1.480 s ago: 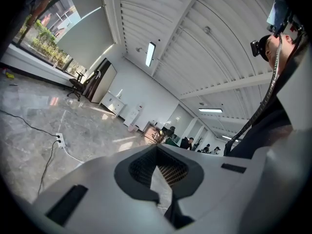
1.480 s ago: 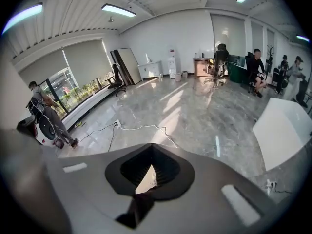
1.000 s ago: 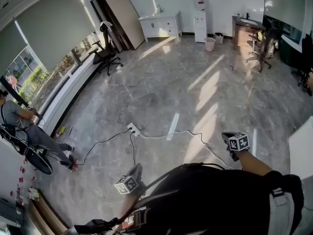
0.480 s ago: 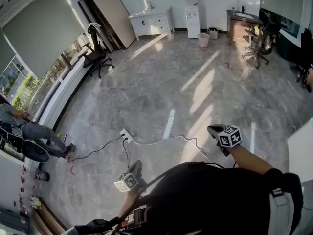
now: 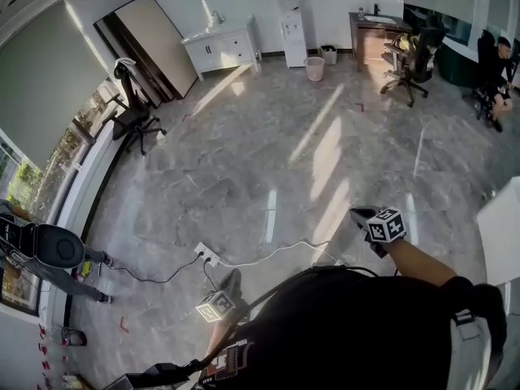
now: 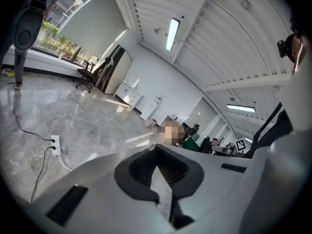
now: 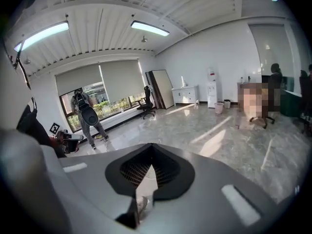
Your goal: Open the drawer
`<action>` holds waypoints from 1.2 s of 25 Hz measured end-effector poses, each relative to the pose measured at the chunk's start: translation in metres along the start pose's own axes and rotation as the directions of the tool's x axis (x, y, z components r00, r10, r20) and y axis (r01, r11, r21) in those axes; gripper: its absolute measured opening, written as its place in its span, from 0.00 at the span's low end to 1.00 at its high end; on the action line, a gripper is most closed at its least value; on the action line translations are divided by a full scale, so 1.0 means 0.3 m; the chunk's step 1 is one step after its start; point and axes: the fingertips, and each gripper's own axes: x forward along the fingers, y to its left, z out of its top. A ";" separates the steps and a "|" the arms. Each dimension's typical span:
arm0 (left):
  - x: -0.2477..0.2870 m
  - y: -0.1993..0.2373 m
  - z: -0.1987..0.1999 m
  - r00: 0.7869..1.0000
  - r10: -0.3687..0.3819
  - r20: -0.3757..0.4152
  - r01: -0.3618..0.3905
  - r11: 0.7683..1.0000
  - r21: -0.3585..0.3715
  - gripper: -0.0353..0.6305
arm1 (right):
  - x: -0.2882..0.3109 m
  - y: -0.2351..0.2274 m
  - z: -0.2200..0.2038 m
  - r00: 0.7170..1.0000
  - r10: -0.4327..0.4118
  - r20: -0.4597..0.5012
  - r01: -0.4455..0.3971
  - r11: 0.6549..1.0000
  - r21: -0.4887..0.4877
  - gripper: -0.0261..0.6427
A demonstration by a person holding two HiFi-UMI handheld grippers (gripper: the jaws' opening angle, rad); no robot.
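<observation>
A white cabinet with drawers (image 5: 221,49) stands against the far wall, small and far off; it also shows in the left gripper view (image 6: 127,92) and the right gripper view (image 7: 185,94). My left gripper (image 5: 231,281) hangs low at my body over the marble floor, its jaws shut with nothing between them (image 6: 157,147). My right gripper (image 5: 360,215) is held out further forward and to the right, also shut and empty (image 7: 150,147). Both are far from the cabinet.
A power strip with cables (image 5: 205,255) lies on the floor just ahead. Office chairs (image 5: 134,120) (image 5: 410,63), a pink bin (image 5: 314,68), a water dispenser (image 5: 291,13) and a wooden desk (image 5: 374,35) line the far side. A person (image 5: 49,250) stands left; a white table edge (image 5: 500,234) is right.
The head view has swung, so the cabinet and chairs slid left in the picture. Both grippers travelled over the floor, still shut. The person at left has shifted lower in the frame.
</observation>
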 end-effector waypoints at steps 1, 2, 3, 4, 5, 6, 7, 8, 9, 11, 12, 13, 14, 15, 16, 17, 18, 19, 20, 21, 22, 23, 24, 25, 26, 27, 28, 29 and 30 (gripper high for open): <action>0.036 0.029 0.045 1.000 -0.012 -0.016 0.012 1.000 0.004 0.04 | 0.036 -0.007 0.032 1.000 -0.019 0.001 0.019 1.000 0.008 0.04; 0.070 0.048 0.094 0.999 -0.026 -0.031 0.026 1.000 0.015 0.04 | 0.067 -0.014 0.066 0.999 -0.035 0.002 0.035 0.999 0.016 0.04; 0.105 0.060 0.149 0.998 -0.043 -0.042 0.044 0.999 0.029 0.04 | 0.095 -0.023 0.102 0.999 -0.050 0.006 0.050 0.999 0.022 0.04; 0.139 0.071 0.207 0.997 -0.062 -0.046 0.064 0.997 0.042 0.04 | 0.125 -0.033 0.139 0.998 -0.065 0.012 0.065 0.998 0.026 0.04; 0.169 0.087 0.268 0.996 -0.079 -0.043 0.081 0.995 0.053 0.04 | 0.160 -0.040 0.174 0.997 -0.081 0.020 0.080 0.996 0.030 0.04; 0.193 0.111 0.330 0.995 -0.093 -0.035 0.095 0.993 0.063 0.04 | 0.202 -0.039 0.206 0.995 -0.093 0.028 0.092 0.995 0.032 0.04; 0.212 0.147 0.389 0.995 -0.102 -0.023 0.103 0.992 0.073 0.04 | 0.249 -0.029 0.234 0.995 -0.098 0.034 0.097 0.995 0.033 0.04; 0.228 0.195 0.440 0.995 -0.104 -0.008 0.104 0.991 0.083 0.04 | 0.298 -0.012 0.256 0.995 -0.096 0.035 0.095 0.995 0.032 0.04; 0.244 0.248 0.483 0.995 -0.100 0.009 0.099 0.991 0.091 0.04 | 0.346 0.006 0.274 0.996 -0.089 0.031 0.088 0.996 0.027 0.04; 0.273 0.309 0.546 0.994 -0.103 0.030 0.100 0.991 0.094 0.04 | 0.426 0.025 0.305 0.997 -0.074 0.016 0.074 0.997 0.011 0.04; 0.283 0.310 0.568 0.993 -0.111 0.031 0.108 0.990 0.087 0.04 | 0.456 0.023 0.317 0.998 -0.070 0.007 0.070 0.998 0.007 0.04; 0.291 0.305 0.584 0.993 -0.115 0.028 0.113 0.991 0.079 0.04 | 0.482 0.014 0.328 0.998 -0.069 -0.003 0.069 0.998 0.007 0.04; 0.300 0.310 0.594 0.994 -0.108 0.024 0.106 0.992 0.073 0.04 | 0.507 0.000 0.337 0.997 -0.070 -0.012 0.070 0.998 0.010 0.04; 0.310 0.326 0.602 0.995 -0.094 0.022 0.092 0.993 0.069 0.04 | 0.535 -0.016 0.348 0.997 -0.071 -0.020 0.071 0.997 0.014 0.04; 0.321 0.347 0.611 0.997 -0.078 0.021 0.077 0.995 0.068 0.04 | 0.566 -0.032 0.361 0.997 -0.070 -0.025 0.070 0.997 0.016 0.04; 0.332 0.366 0.621 0.998 -0.064 0.021 0.063 0.996 0.065 0.04 | 0.598 -0.045 0.379 0.997 -0.066 -0.027 0.067 0.998 0.016 0.04; 0.342 0.383 0.632 0.998 -0.052 0.022 0.050 0.997 0.063 0.04 | 0.630 -0.058 0.400 0.998 -0.060 -0.027 0.060 0.998 0.015 0.04; 0.350 0.397 0.645 0.999 -0.039 0.024 0.037 0.998 0.060 0.04 | 0.660 -0.070 0.424 0.998 -0.052 -0.025 0.053 0.999 0.011 0.04; 0.359 0.408 0.662 0.999 -0.026 0.030 0.024 0.998 0.057 0.04 | 0.691 -0.082 0.450 0.999 -0.043 -0.022 0.043 0.999 0.006 0.04; 0.369 0.417 0.682 0.999 -0.014 0.038 0.012 0.998 0.057 0.04 | 0.725 -0.094 0.476 0.999 -0.032 -0.020 0.032 0.999 -0.001 0.04; 0.382 0.429 0.704 0.999 -0.002 0.046 0.000 0.998 0.059 0.04 | 0.762 -0.109 0.504 1.000 -0.021 -0.019 0.021 1.000 -0.008 0.04; 0.400 0.444 0.726 0.999 0.009 0.054 -0.012 0.998 0.064 0.04 | 0.801 -0.127 0.533 1.000 -0.009 -0.016 0.009 1.000 -0.016 0.04; 0.422 0.464 0.749 0.998 0.020 0.063 -0.024 0.997 0.071 0.04 | 0.840 -0.147 0.564 1.000 0.003 -0.013 -0.003 1.000 -0.023 0.04; 0.449 0.486 0.775 0.997 0.031 0.073 -0.036 0.996 0.080 0.04 | 0.880 -0.169 0.598 1.000 0.014 -0.008 -0.014 1.000 -0.028 0.04; 0.478 0.505 0.808 0.995 0.043 0.085 -0.051 0.995 0.089 0.04 | 0.920 -0.194 0.635 1.000 0.025 -0.003 -0.025 0.999 -0.034 0.04; 0.510 0.516 0.846 0.993 0.058 0.099 -0.068 0.993 0.098 0.04 | 0.960 -0.222 0.677 0.999 0.036 0.002 -0.036 0.999 -0.040 0.04; 0.542 0.521 0.888 0.991 0.075 0.112 -0.087 0.991 0.106 0.04 | 0.999 -0.252 0.720 0.999 0.045 0.006 -0.045 0.998 -0.047 0.04; 0.575 0.518 0.933 0.988 0.091 0.125 -0.106 0.988 0.114 0.04 | 1.035 -0.283 0.767 0.998 0.055 0.010 -0.055 0.997 -0.056 0.04; 0.609 0.508 0.981 0.985 0.105 0.137 -0.122 0.985 0.125 0.04 | 1.067 -0.315 0.819 0.998 0.067 0.018 -0.066 0.996 -0.067 0.04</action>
